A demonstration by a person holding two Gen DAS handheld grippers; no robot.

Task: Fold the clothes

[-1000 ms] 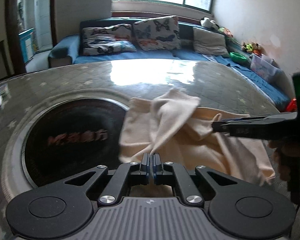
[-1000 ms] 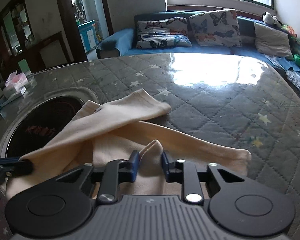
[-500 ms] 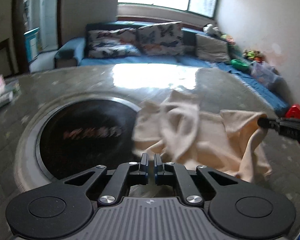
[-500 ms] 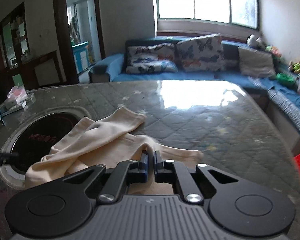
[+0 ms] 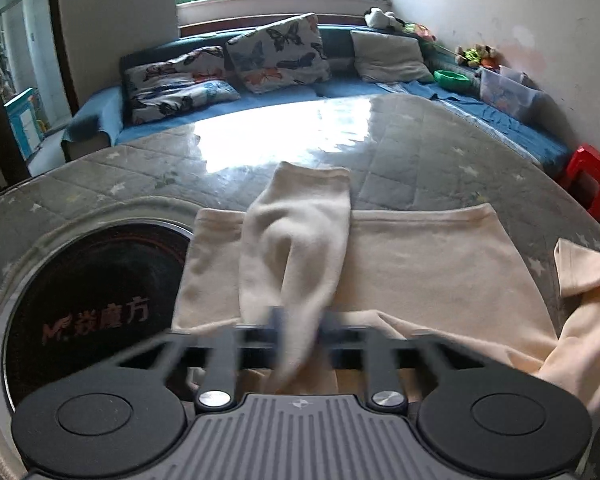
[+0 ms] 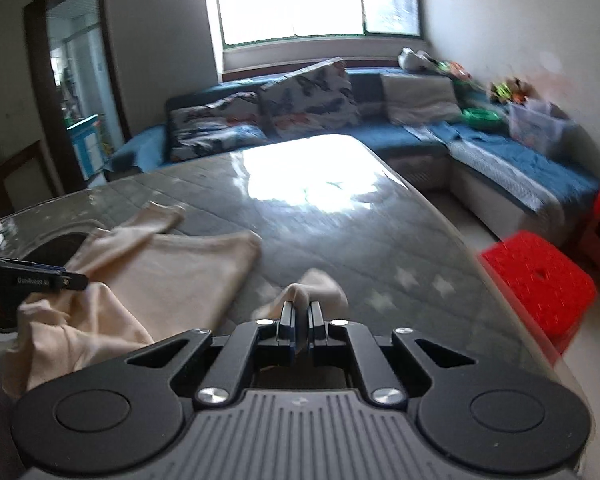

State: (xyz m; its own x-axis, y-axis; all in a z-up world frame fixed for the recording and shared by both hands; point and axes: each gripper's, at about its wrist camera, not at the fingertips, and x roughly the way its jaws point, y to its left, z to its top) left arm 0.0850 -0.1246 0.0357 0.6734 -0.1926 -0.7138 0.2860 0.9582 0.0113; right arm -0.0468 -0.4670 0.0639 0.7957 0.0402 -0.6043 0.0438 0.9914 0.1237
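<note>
A cream long-sleeved garment [image 5: 420,272] lies spread on the grey quilted table [image 5: 420,152]. One sleeve [image 5: 300,232] runs from the far hem back between the fingers of my left gripper [image 5: 302,320]. Those fingers are blurred and stand apart, so the gripper is open around the sleeve. In the right wrist view my right gripper [image 6: 300,312] is shut on a fold of the other sleeve [image 6: 320,284], near the table's right edge. The garment body [image 6: 172,272] lies to its left, with the left gripper [image 6: 76,280] over its near edge. That held sleeve [image 5: 580,280] rises at the right of the left wrist view.
A round black inset with lettering [image 5: 92,300] sits in the table just left of the garment. Red plastic stools [image 6: 540,280] stand on the floor off the table's right edge. A blue sofa with cushions [image 5: 260,92] runs along the far and right walls.
The left fingers, shut on cloth before, have come apart. The right gripper has carried its sleeve out to the right, and the garment body now lies flatter and wider.
</note>
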